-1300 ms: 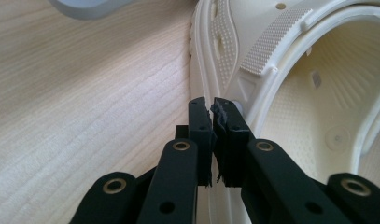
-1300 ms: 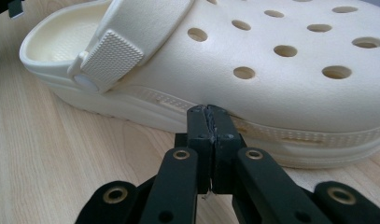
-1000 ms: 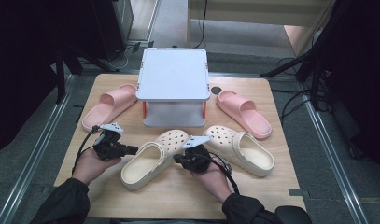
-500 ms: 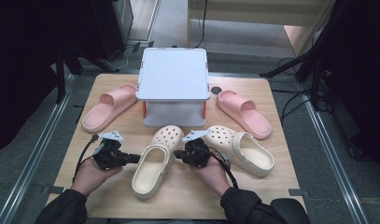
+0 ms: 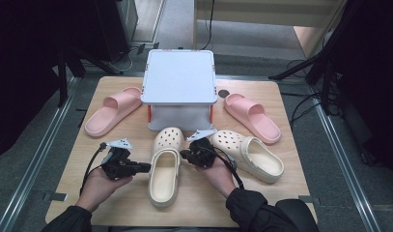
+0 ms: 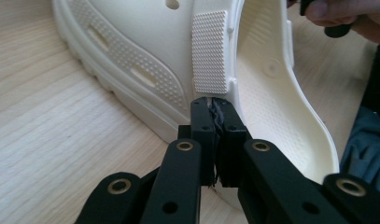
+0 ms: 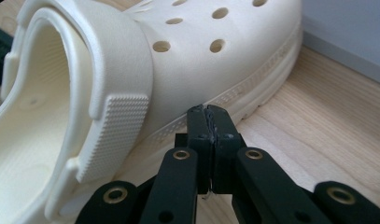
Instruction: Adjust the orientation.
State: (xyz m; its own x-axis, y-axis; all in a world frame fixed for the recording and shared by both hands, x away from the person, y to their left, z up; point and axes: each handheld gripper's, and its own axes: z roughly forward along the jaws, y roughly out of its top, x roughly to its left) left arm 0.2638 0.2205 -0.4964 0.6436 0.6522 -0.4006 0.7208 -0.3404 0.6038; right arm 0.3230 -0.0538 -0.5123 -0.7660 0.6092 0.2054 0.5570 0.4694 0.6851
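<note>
A cream clog [image 5: 163, 174] lies at the table's near middle, toe toward the white box and heel toward me. My left gripper [image 5: 147, 167] is shut with nothing between its jaws, and its tip rests against the clog's left side by the strap. In the left gripper view the shut gripper [image 6: 214, 100] meets the clog [image 6: 271, 93] just under the ribbed strap end. My right gripper [image 5: 183, 154] is shut too, its tip against the clog's right side. In the right gripper view this gripper [image 7: 207, 109] touches the sole edge of the clog [image 7: 201, 60].
A second cream clog [image 5: 249, 154] lies just right of my right hand. Pink slides lie at the left [image 5: 112, 110] and right [image 5: 252, 117]. A white lidded box [image 5: 179, 82] stands at the back middle. The wooden table's near edge [image 5: 184, 220] is close to my hands.
The clog has swung from a slant, heel to the left, to point straight at the box. My left hand came toward the near edge with it. Both grippers stay shut.
</note>
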